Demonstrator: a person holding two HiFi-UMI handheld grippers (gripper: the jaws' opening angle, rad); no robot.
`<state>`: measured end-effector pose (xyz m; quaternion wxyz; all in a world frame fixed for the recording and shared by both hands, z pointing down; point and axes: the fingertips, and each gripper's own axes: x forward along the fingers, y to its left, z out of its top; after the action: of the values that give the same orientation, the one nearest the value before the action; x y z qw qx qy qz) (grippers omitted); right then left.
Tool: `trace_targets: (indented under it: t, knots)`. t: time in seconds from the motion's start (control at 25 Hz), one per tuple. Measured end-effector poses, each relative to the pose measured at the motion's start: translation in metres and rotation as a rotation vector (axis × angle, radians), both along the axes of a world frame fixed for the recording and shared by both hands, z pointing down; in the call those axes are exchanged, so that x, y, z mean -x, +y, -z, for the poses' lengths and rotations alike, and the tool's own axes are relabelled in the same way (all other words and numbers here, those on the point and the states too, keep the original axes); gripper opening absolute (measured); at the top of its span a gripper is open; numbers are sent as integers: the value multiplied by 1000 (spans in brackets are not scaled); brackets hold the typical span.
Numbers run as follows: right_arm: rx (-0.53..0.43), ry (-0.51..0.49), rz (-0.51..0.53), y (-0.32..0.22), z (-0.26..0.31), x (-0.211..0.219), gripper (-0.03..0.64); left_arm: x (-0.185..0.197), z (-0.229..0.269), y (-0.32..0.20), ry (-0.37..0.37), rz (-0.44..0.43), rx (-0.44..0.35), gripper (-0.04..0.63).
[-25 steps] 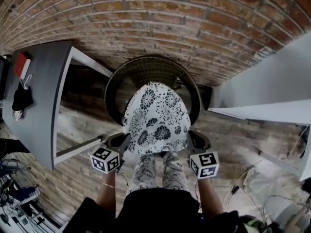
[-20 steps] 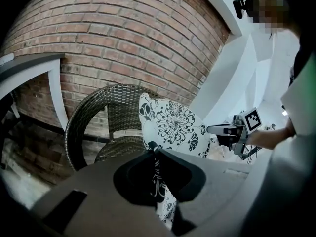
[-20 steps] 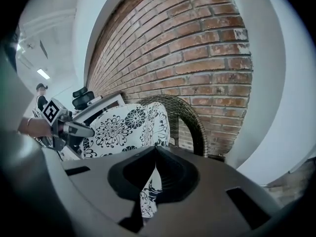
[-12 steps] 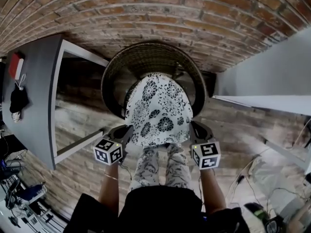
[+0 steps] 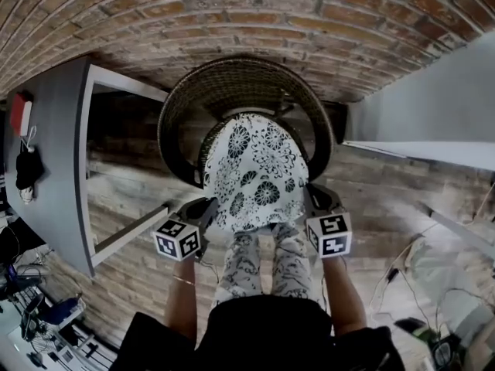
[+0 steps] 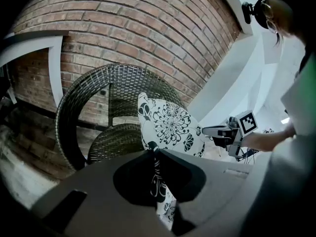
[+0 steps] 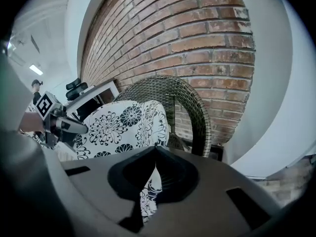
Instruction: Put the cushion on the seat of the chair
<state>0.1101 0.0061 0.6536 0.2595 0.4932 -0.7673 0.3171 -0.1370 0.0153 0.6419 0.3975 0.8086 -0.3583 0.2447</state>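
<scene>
A white cushion (image 5: 255,172) with black flower print hangs between my two grippers over the seat (image 5: 210,147) of a dark wicker chair (image 5: 232,83). My left gripper (image 5: 207,211) is shut on the cushion's left edge (image 6: 154,167). My right gripper (image 5: 311,202) is shut on its right edge (image 7: 150,186). In the left gripper view the cushion (image 6: 170,125) rises in front of the chair's curved back (image 6: 98,88). The right gripper view shows the cushion (image 7: 123,125) beside the chair back (image 7: 187,102). Whether the cushion touches the seat cannot be told.
A brick wall (image 5: 255,22) stands right behind the chair. A grey table (image 5: 54,153) with a red thing and a dark bundle is at the left. A white ledge (image 5: 433,122) is at the right. The person's patterned trouser legs (image 5: 263,265) stand close to the chair's front.
Both grippers have come down with the cushion, which now sits lower and further into the chair's ring. Their hold on its edges is the same.
</scene>
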Motion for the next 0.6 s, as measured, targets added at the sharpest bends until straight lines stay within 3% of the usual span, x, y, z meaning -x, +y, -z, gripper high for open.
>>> trace_targets:
  t: [0.6]
  knots:
    - [98,107,-70,-17,-60,-11,5,-15,-25,-20,42,-36,29,9]
